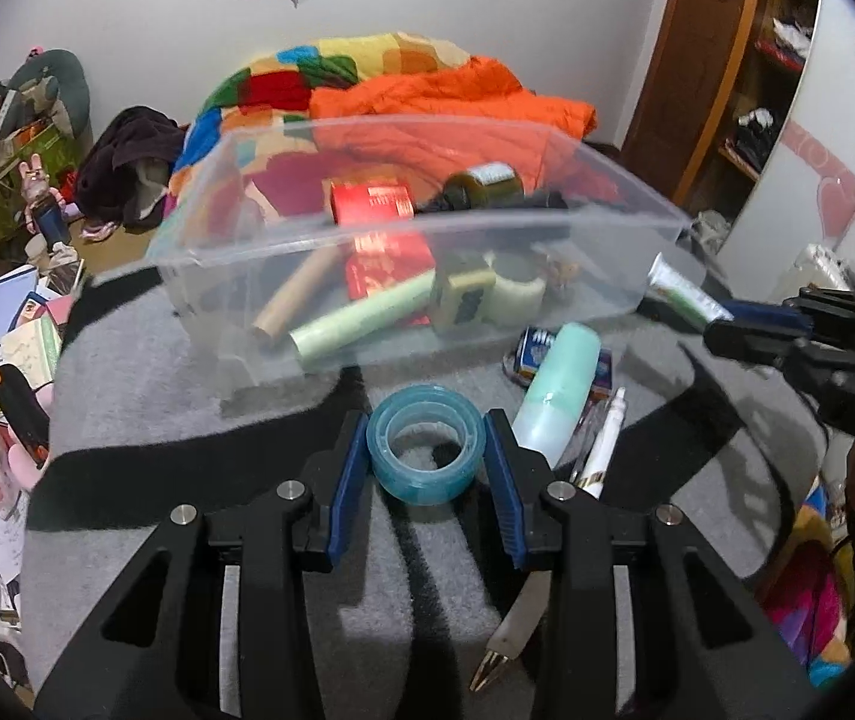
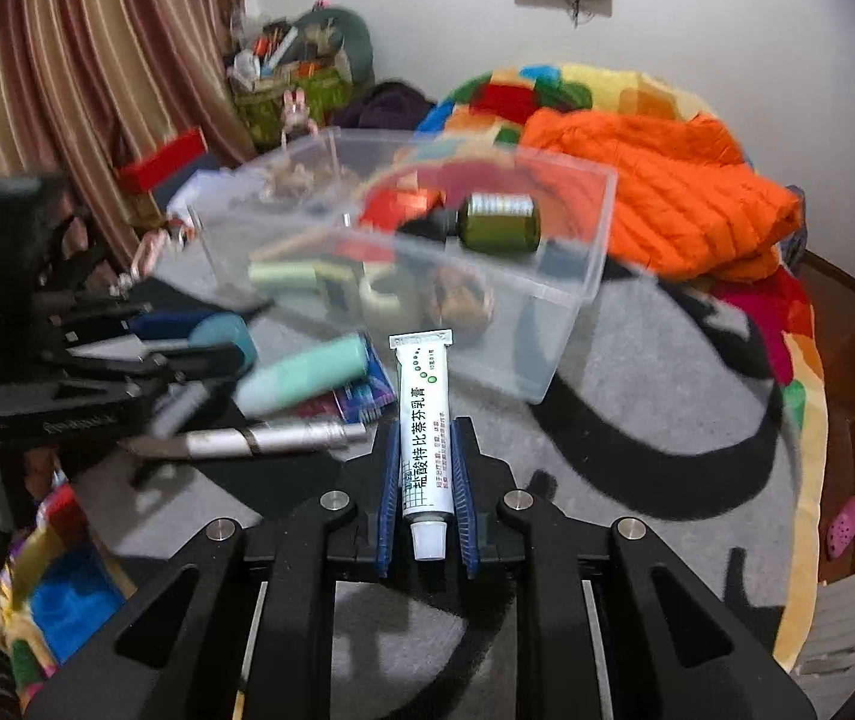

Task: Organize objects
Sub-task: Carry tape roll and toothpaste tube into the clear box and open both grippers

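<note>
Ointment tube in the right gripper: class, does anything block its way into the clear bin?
Nothing visible does. The ointment tube is held by the right gripper, near the clear bin, whose top is open.

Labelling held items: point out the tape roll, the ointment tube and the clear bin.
blue tape roll (image 1: pixel 424 444): left wrist view, its upper rim.
ointment tube (image 2: pixel 424 420): right wrist view, printed body.
clear plastic bin (image 1: pixel 427 228): left wrist view, near rim.

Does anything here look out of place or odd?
Yes. The clear bin is tilted, one side raised off the grey mat, with the brown bottle lying high against its back wall. Nothing looks spilled or broken.
</note>
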`<state>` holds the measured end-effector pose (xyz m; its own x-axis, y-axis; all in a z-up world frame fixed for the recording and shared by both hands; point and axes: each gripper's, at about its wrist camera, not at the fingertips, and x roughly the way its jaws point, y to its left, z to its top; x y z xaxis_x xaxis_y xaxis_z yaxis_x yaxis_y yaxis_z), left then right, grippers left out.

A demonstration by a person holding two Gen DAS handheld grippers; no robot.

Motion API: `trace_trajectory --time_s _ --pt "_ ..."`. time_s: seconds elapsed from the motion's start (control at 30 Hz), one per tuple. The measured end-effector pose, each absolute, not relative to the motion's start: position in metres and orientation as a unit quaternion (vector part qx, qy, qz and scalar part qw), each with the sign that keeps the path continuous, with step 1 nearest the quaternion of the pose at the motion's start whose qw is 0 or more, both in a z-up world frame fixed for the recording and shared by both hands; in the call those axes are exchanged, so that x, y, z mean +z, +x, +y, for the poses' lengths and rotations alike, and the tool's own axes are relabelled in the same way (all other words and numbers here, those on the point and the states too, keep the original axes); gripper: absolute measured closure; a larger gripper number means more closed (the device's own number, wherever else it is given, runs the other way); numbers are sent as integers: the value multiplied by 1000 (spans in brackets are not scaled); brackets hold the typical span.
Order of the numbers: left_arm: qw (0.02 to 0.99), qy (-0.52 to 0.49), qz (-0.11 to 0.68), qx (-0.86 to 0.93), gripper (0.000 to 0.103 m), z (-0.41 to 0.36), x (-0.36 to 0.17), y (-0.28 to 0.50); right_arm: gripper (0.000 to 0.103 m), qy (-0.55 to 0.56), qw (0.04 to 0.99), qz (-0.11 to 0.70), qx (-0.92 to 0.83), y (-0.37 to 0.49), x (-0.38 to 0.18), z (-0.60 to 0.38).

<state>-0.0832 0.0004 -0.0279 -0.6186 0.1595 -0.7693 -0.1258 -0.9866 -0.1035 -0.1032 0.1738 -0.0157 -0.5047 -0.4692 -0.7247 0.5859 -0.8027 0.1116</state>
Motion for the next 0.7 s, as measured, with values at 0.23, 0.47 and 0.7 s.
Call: trace_trajectory --time_s 0.23,0.47,0.7 --pt "66 -376 -33 924 64 -7 12 -80 88 332 293 34 -896 -106 30 178" --pt "76 -341 -57 935 64 -18 44 -91 88 301 283 20 -910 -119 53 172" --pt "69 -333 -53 939 64 -18 54 -110 88 323 276 25 -905 -147 41 157"
